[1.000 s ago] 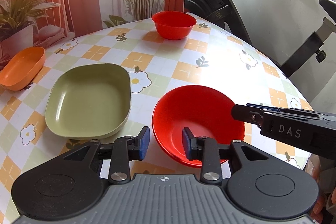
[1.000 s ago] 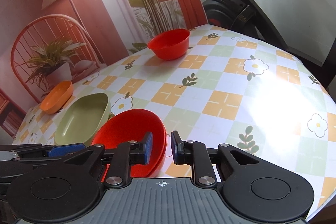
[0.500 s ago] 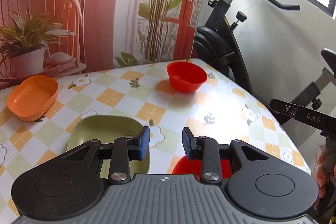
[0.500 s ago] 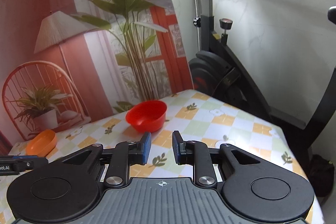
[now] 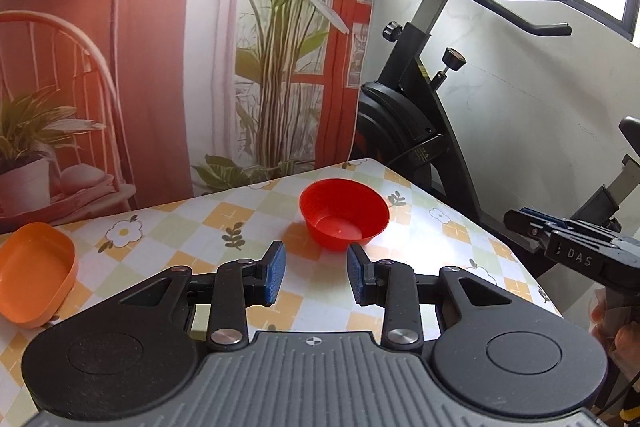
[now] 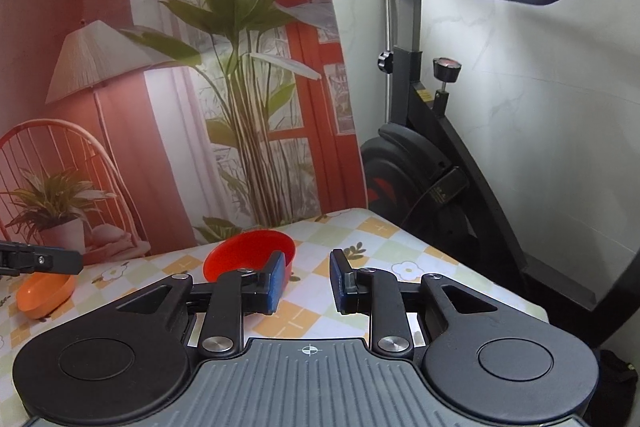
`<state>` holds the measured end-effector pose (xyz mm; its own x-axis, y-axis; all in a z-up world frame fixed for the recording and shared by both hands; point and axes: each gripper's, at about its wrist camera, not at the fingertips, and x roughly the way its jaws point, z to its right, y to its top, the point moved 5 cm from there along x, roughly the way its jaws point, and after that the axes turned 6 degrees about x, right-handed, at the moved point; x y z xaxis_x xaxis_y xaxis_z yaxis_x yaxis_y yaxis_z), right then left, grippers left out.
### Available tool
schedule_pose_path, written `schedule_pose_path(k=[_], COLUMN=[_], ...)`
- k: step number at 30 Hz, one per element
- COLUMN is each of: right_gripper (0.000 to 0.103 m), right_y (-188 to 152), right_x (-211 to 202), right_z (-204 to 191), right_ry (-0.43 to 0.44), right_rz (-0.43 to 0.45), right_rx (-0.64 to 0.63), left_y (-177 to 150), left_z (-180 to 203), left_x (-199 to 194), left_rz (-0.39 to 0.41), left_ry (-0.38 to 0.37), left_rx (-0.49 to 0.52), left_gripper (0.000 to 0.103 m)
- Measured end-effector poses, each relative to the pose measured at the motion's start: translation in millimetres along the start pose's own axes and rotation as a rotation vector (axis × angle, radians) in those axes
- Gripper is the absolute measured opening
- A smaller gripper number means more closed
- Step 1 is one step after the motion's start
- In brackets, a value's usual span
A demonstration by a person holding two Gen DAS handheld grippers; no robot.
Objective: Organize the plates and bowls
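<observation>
A small red bowl (image 5: 344, 219) sits near the far edge of the checkered table (image 5: 200, 227); in the right wrist view the red bowl (image 6: 248, 255) is partly behind my left finger. An orange dish (image 5: 34, 273) lies at the left edge, and the orange dish (image 6: 46, 293) shows at the left in the right wrist view too. My left gripper (image 5: 314, 277) hangs open above the table, short of the red bowl, holding nothing. My right gripper (image 6: 306, 281) is open and empty as well. The green plate and the large red plate are out of view.
An exercise bike (image 5: 416, 131) stands right behind the table's far right corner. A printed backdrop (image 5: 160, 67) with lamp, plant and chair hangs behind the table. The right gripper (image 5: 576, 255) and a hand (image 5: 616, 327) show at the left wrist view's right edge.
Both grippers have risen and tilted up, so the green plate and large red plate dropped out of view. The jaws of both stayed open and empty.
</observation>
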<state>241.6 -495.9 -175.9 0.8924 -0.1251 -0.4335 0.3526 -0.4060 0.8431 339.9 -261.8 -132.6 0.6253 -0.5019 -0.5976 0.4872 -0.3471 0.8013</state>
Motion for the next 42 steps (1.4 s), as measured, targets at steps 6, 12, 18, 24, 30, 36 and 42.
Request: schedule_pose_path(k=[6, 12, 18, 24, 30, 36, 42], right_gripper=[0.024, 0.025, 0.030, 0.029, 0.015, 0.011, 0.011], right_y=[-9, -19, -22, -24, -28, -27, -23], right_x=[62, 114, 145, 166, 170, 163, 140], right_z=[4, 5, -8, -3, -3, -2, -8], right_ry=[0.029, 0.072, 0.119, 0.078, 0.065, 0.063, 0.058], right_rz=[-0.041, -0.091, -0.115, -0.138, -0.155, -0.157, -0.144], right_rx=[0.053, 0.103, 0.123, 0.186, 0.178, 0.200, 0.184], left_y=[13, 11, 8, 11, 9, 5, 3], left_z=[12, 7, -12, -11, -8, -9, -4], left_x=[60, 122, 161, 182, 192, 185, 162], left_rz=[-0.033, -0.109, -0.160, -0.175, -0.184, -0.196, -0.175], left_ry=[-0.002, 0.020, 0.002, 0.005, -0.030, -0.050, -0.062], left_rx=[0.027, -0.003, -0.141, -0.134, -0.148, -0.131, -0.110], left_gripper=[0.035, 0.036, 0.035, 0.035, 0.035, 0.021, 0.021])
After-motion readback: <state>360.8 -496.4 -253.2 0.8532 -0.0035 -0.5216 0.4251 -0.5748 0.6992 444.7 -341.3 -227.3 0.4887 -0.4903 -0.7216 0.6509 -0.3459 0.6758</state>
